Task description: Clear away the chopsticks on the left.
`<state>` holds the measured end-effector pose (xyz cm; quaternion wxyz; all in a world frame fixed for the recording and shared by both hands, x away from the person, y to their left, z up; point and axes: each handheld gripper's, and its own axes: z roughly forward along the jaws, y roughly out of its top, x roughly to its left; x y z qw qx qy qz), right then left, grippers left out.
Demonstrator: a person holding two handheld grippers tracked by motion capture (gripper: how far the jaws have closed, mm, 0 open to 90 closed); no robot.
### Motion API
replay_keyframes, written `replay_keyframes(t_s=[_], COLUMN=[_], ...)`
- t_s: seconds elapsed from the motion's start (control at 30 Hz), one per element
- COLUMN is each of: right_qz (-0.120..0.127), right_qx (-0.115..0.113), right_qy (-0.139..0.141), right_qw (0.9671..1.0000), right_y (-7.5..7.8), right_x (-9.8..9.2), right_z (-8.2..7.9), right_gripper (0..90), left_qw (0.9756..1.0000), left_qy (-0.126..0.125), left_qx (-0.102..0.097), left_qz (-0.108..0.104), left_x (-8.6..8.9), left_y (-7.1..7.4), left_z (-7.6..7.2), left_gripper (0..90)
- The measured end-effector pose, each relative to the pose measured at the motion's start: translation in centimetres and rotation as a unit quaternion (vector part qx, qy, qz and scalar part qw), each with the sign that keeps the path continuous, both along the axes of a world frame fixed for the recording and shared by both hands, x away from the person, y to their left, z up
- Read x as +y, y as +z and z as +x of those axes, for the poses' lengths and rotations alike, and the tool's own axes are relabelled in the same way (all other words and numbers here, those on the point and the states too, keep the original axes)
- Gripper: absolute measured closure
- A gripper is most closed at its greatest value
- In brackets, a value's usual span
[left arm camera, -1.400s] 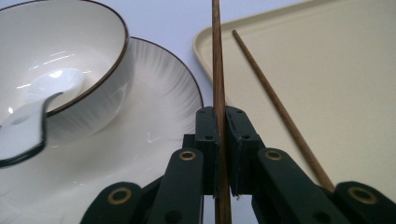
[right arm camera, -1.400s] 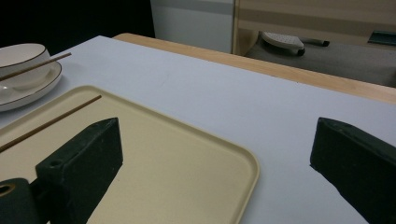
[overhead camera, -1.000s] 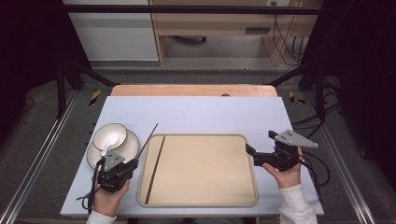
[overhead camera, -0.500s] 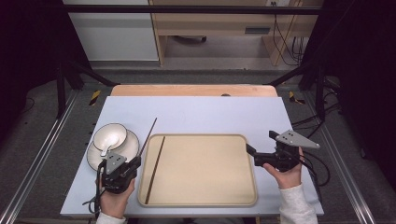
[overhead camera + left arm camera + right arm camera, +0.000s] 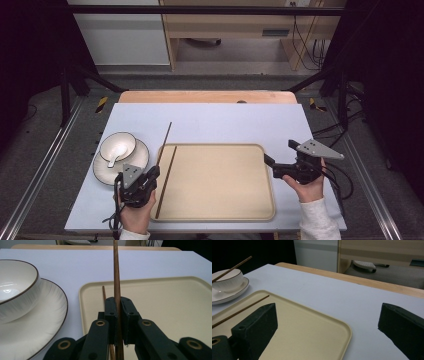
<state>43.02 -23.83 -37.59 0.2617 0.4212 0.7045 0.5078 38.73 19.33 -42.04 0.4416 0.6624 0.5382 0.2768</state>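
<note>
A pale blue surface [image 5: 225, 120] on a wooden table sits in a dim, cable-strewn workroom, carrying a beige tray [image 5: 220, 212] and, to its left, a white bowl [image 5: 118, 145] on a dark-rimmed plate [image 5: 137, 159]. The left gripper [image 5: 152, 172], low beside the tray's left edge, pinches one wooden chopstick [image 5: 165, 137] near its lower end, the shaft running away up the surface; its mate, the second chopstick [image 5: 166, 181], lies inside the tray along the left rim. The right gripper [image 5: 269, 161] hovers at the tray's right edge with its jaws spread wide and nothing between them.

The step in hand looks like laying the held stick beside its partner. Done well, that likely means keeping the stick parallel to the one in the tray, lowering it clear of the raised rim, and releasing only once it rests flat, so it does not roll.

The left gripper view shows the pinch itself, with the stick clamped upright between the pads [image 5: 110, 312], and the glazed ribbing of the plate. The high view gives what that close look cannot: the stick's full length and both hands' places. The right gripper view shows the bowl from the side.
</note>
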Motion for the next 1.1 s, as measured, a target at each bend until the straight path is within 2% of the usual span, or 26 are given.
replay_keyframes(t_s=[0.17,0.37,0.47,0.67,1.1], right_qz=[0.0,-0.002,-0.003,-0.005,-0.01], right_qx=[0.001,0.002,0.005,0.008,0.011], right_qy=[0.0,0.002,0.003,0.003,0.005], right_qw=[1.0,1.0,1.0,1.0,0.9999], right_y=[0.0,-0.1,-0.2,-0.3,-0.5], right_x=[0.0,0.2,0.3,0.4,0.6], right_z=[0.0,0.1,0.2,0.2,0.3], right_gripper=[2.9,3.0,3.0,3.1,3.0], left_qw=[0.9999,0.9998,0.9998,0.9995,0.998], left_qy=[0.005,0.007,0.004,0.004,-0.004], left_qx=[0.003,0.008,0.019,0.03,0.059], left_qz=[-0.014,-0.015,-0.008,-0.002,0.022], left_x=[-0.7,-1.5,-2.1,-2.6,-3.8], left_y=[-1.0,-2.1,-3.1,-4.2,-5.6], left_z=[-0.3,-0.6,-0.8,-0.9,-0.7], left_gripper=[84.1,84.1,84.1,84.1,84.0])
